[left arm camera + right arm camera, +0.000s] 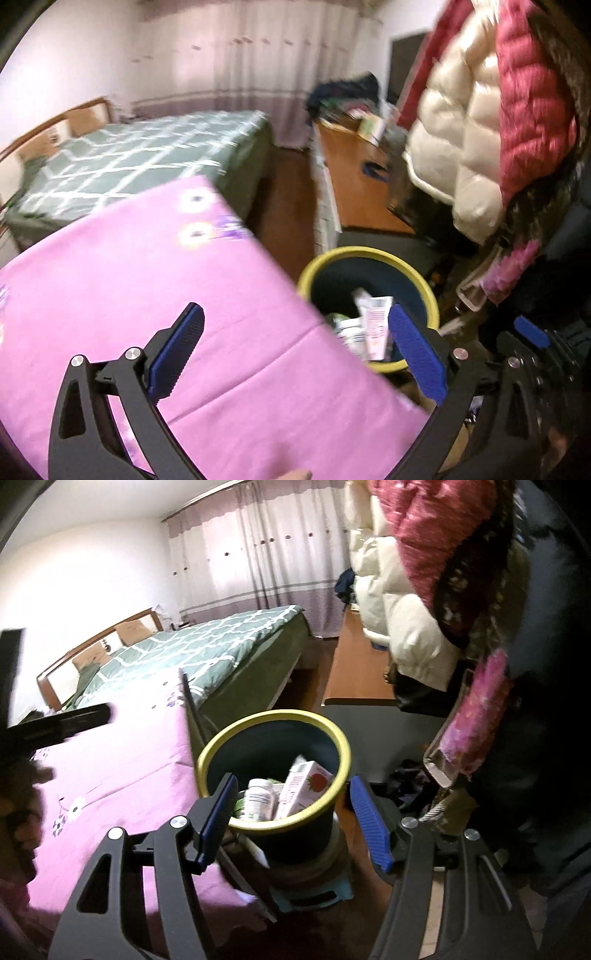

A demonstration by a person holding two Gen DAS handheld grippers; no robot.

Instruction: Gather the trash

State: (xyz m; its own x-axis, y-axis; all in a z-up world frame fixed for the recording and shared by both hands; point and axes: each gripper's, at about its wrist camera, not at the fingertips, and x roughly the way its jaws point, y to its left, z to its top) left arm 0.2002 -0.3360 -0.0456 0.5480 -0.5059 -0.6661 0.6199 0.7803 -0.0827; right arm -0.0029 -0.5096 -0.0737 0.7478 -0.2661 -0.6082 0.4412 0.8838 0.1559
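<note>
Left gripper: jaws spread wide, nothing held — positioned over the pink sheet. Right gripper: jaws spread wide, nothing held. Trash bin lies at 12 o'clock from it, containing a white bottle and a pink carton — carton at the bottle's 3 o'clock.

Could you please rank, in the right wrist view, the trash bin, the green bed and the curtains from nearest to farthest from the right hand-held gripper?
1. Trash bin: just ahead of the open right hand-held gripper, its front rim between the fingers.
2. Green bed: beyond the bin, to the left.
3. Curtains: on the far wall, behind the bed.
</note>
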